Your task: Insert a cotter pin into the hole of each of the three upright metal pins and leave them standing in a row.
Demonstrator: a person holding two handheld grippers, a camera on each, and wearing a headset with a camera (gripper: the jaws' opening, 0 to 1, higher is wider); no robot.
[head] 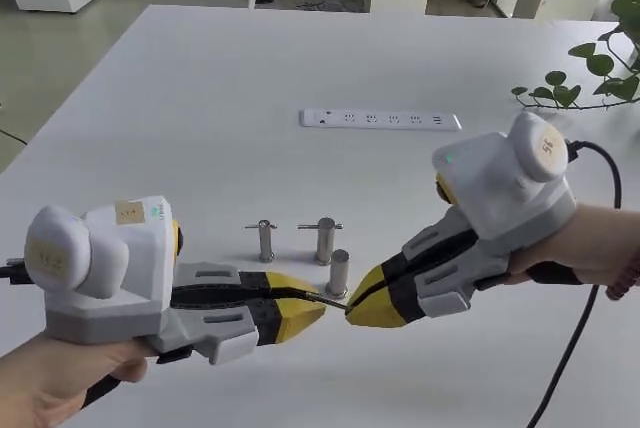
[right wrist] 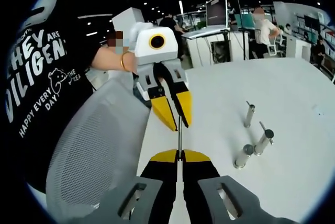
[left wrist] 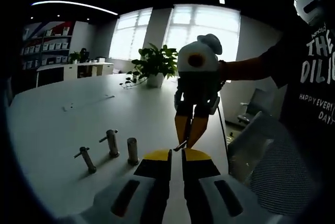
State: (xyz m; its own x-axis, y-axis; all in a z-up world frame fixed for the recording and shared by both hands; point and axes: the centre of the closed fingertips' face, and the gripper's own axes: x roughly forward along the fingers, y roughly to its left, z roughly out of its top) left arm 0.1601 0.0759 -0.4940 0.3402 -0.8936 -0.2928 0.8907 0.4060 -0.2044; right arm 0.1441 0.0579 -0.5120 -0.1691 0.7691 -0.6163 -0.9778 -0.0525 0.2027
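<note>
In the head view the left claw (head: pixel 312 311) comes in from the left, its yellow jaws closed on a thin dark cotter pin (head: pixel 322 297). The cotter pin lies nearly level. Its long axis runs across from this claw's tips toward the right claw (head: pixel 353 310), dipping a little at that end. In the right gripper view the same pin (right wrist: pixel 179 132) stands as a straight line from that claw's own tips to the left claw's. The two claws face each other tip to tip and nearly touch. The right claw's jaws are also pinched shut, on the pin's far end. Just beyond the tips, on the white table (head: pixel 200 98), three metal pins stand upright. The left metal pin (head: pixel 265 240) and the middle metal pin (head: pixel 326 240) each carry a thin crosspiece near the top. The bare metal pin (head: pixel 339 273) is nearest, just behind the cotter pin and the gap between the claws. A power strip (head: pixel 380 120) lies well beyond the claws. A leafy plant (head: pixel 600 63) reaches in beyond and to the right of the right claw.
</note>
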